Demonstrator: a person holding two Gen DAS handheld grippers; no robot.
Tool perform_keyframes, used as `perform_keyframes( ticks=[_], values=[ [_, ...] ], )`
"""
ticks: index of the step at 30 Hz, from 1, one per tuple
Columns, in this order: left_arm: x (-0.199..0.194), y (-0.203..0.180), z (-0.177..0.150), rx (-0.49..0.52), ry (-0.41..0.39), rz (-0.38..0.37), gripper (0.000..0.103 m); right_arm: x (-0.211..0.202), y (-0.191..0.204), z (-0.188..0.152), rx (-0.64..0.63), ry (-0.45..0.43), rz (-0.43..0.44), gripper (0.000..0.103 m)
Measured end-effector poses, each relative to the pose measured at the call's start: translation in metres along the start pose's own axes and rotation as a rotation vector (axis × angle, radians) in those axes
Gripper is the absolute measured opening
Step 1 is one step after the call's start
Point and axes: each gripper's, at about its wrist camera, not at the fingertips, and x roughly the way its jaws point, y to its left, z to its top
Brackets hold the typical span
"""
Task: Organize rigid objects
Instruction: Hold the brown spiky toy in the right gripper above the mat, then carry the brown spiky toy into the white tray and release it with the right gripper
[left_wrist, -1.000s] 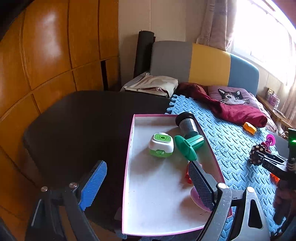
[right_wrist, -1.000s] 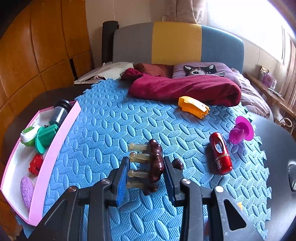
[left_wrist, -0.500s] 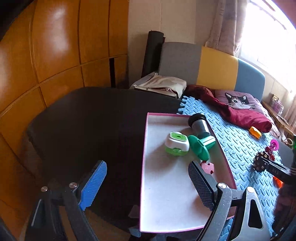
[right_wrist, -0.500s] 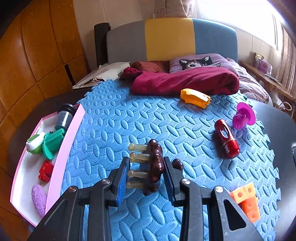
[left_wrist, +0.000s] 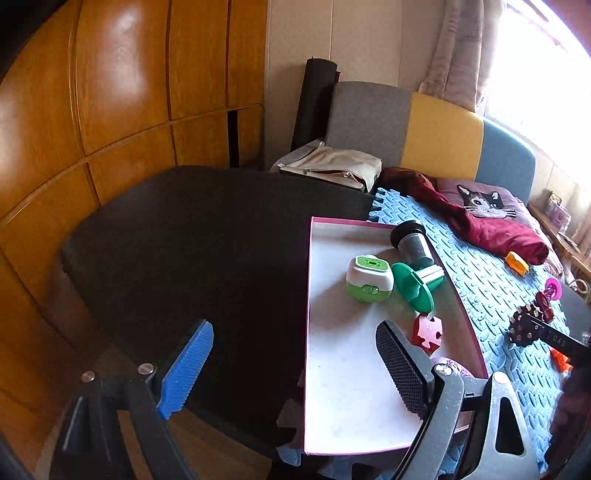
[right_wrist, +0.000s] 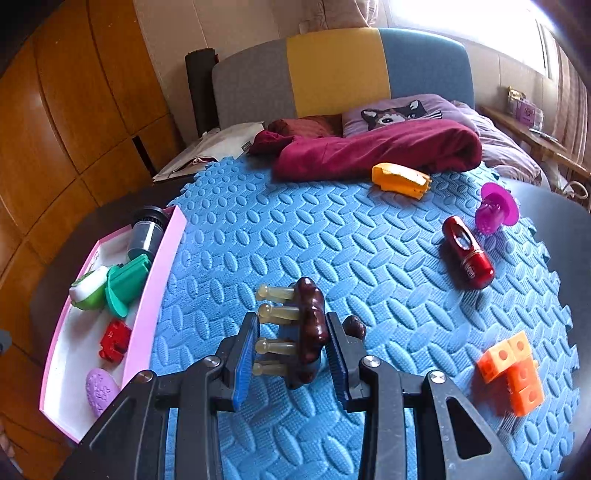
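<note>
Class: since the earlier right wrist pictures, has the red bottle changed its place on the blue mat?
No. The red bottle lies beside the purple suction toy on the blue mat as before; only the camera's view shifted.

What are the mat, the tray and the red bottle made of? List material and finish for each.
Mat: likely soft foam, matte blue; embossed oval pattern and jigsaw edges.
Tray: probably card or thin plastic, matte white inside with a pink rim; thin flat walls. Hard to tell which.
Red bottle: glossy, metallic-looking red, metal or lacquered plastic; bright highlights along its side.
</note>
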Motion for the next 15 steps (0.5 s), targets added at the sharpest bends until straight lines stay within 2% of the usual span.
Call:
perform_keyframes(
  ticks=[15],
  values=[
    [0.002,0.005,0.003,-0.001,-0.001,0.015,0.091,-0.020,0.050,0.009,-0.076,-0.052,0.117,0.035]
  ],
)
